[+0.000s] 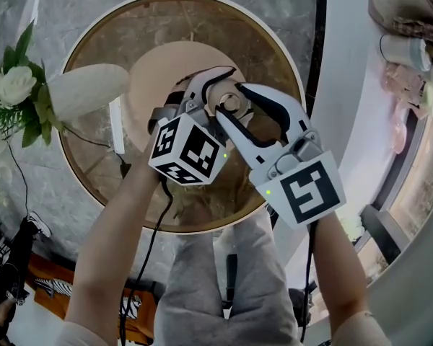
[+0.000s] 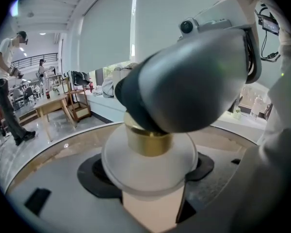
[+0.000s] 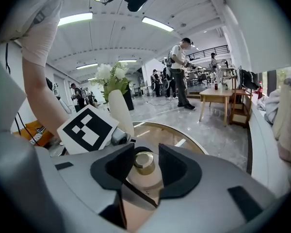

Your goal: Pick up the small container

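The small container (image 1: 229, 104) is a pale round jar with a gold cap (image 2: 148, 140). It sits between the black pads of my left gripper (image 1: 215, 96), which is shut on its body (image 2: 148, 171) above the round glass table (image 1: 94, 171). My right gripper (image 1: 238, 107) comes in from the right. Its jaws stand open on either side of the gold cap (image 3: 144, 163), with a gap at each pad. In the left gripper view one dark right finger (image 2: 184, 81) fills the upper middle and hides the cap's top.
A white vase (image 1: 86, 89) with white flowers (image 1: 14, 85) stands at the table's left edge. A pink disc (image 1: 159, 71) shows beneath the glass. A ledge with clutter (image 1: 404, 49) runs along the right. People and a wooden table (image 3: 223, 93) are far behind.
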The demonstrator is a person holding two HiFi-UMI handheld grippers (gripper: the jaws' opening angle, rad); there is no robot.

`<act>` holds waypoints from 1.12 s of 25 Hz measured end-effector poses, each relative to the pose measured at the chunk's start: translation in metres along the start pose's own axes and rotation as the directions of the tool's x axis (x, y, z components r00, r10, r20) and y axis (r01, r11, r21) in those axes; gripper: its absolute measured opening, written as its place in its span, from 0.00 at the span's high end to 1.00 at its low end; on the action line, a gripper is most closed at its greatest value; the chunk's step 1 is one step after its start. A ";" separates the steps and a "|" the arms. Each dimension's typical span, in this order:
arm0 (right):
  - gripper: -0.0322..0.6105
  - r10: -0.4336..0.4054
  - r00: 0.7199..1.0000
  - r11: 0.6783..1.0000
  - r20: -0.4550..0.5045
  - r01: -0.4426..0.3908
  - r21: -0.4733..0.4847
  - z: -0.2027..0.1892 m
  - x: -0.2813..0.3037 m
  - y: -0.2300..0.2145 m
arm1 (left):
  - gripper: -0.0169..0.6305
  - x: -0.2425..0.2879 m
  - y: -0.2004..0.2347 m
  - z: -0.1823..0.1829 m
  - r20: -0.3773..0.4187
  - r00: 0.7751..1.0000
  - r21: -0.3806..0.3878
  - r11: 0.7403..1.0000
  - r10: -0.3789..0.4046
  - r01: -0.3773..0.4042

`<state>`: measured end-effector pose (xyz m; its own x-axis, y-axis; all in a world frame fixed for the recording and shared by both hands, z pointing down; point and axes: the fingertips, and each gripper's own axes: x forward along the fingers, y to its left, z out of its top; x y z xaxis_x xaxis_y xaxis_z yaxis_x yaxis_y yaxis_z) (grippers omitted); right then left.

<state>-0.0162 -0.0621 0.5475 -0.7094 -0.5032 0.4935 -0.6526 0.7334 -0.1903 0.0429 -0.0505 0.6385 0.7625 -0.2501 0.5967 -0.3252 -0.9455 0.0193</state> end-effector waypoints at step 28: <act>0.73 0.040 0.999 0.996 -0.007 -0.040 -0.074 -0.010 -0.003 0.011 | 0.44 -0.006 -0.012 0.009 -0.022 1.000 -0.028 1.000 -0.006 0.006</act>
<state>-0.0185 -0.0476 0.5520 -0.7331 -0.4702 0.4915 -0.6017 0.7852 -0.1464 0.0470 -0.0398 0.6279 0.7521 -0.2395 0.6139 -0.3366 -0.9405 0.0455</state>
